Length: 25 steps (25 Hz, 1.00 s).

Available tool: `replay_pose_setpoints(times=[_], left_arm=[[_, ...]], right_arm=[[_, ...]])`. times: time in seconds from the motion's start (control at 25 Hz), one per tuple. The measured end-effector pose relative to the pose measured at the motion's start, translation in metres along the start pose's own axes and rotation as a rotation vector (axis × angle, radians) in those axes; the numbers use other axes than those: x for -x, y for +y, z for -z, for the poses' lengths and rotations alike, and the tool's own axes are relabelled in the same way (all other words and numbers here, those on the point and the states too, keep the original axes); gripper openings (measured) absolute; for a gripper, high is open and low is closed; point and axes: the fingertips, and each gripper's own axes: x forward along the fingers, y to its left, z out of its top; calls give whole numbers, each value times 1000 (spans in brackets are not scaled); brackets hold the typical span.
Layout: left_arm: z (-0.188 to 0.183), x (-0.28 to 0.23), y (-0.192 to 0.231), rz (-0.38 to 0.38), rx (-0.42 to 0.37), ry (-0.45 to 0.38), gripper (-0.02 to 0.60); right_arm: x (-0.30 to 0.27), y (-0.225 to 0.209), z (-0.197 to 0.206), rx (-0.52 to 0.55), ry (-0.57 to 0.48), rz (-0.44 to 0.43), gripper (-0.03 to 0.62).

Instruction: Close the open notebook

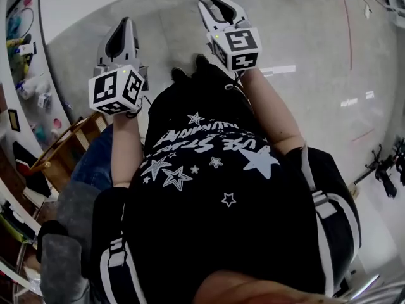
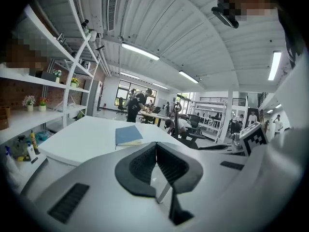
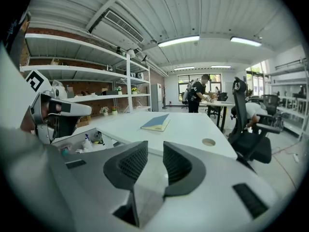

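Observation:
A blue-covered notebook lies flat and closed on the white table, well ahead of both grippers. The right gripper view shows the same notebook on the table. My left gripper is shut, its ribbed pads meeting with nothing between them. My right gripper stands open with a narrow empty gap between its pads. In the head view both grippers, left and right, are held up in the air in front of the person's body; the notebook is out of that view.
White shelves with small plants run along the brick wall at the left. A black office chair stands at the table's right side, near a round cable hole. People work at a far desk. Bottles stand below the table edge.

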Motion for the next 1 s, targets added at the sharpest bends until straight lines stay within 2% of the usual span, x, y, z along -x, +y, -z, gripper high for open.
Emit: replay_pose_setpoints(times=[0.16, 0.36, 0.64, 1.0], left_arm=[[4, 10, -25, -12, 4, 2, 12], [6, 31, -63, -41, -5, -18, 12], [13, 70, -129, -48, -36, -58, 12], [13, 131, -202, -50, -66, -137, 12]], right_arm=[[22, -7, -2, -18, -24, -20, 55], [57, -9, -3, -8, -57, -78, 12], [132, -4, 1, 41, -104, -152, 9], [213, 14, 5, 103, -174, -198, 9]])
